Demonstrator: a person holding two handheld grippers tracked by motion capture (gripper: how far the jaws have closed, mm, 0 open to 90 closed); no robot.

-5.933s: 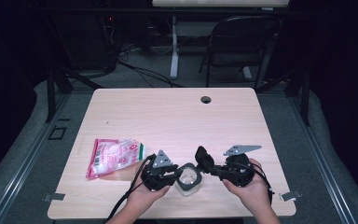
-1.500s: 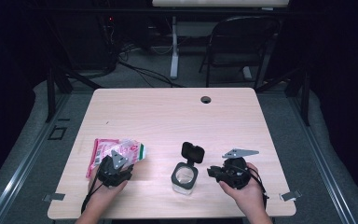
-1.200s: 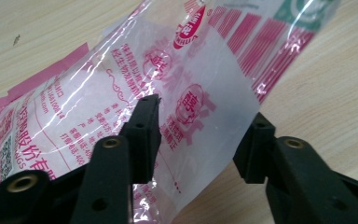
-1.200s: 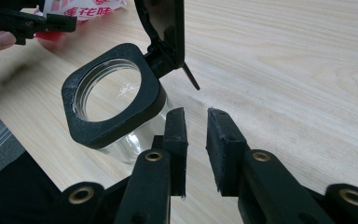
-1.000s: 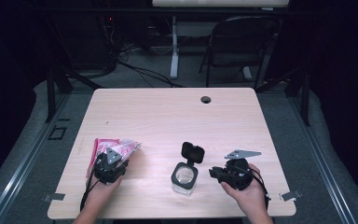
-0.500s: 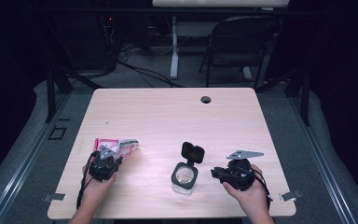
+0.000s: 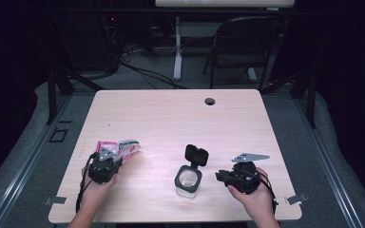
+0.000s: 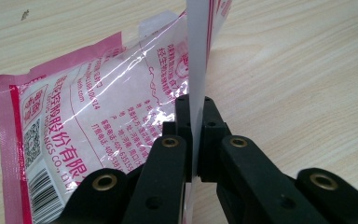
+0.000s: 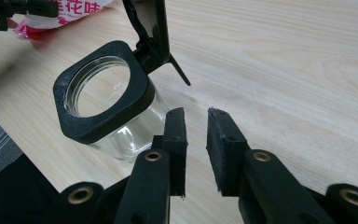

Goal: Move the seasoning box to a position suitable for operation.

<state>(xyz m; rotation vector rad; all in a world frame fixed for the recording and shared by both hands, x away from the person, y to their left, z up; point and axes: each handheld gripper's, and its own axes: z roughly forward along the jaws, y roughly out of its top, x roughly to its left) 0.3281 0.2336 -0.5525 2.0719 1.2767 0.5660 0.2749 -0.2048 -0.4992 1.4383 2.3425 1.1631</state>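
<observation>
left claw (image 8: 193,140) clamped on pink pouch's (image 7: 119,149) edge, pouch at bench (image 7: 171,118) front-left | right claw (image 9: 196,140) narrow, empty, just beside open jar (image 7: 188,180) | advice: lift slowly, keep the pinch deep, steady jar before pouring

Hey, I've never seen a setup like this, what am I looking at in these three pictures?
A person sits at a wooden table holding a hand-held gripping tool in each hand. One picture looks down from above; the other two come from small cameras riding on each tool. The left tool has just closed, and it pinches the edge of a pink and clear plastic packet. The right tool holds nothing, its jaws slightly apart beside a clear glass jar whose black hinged lid stands open.
</observation>
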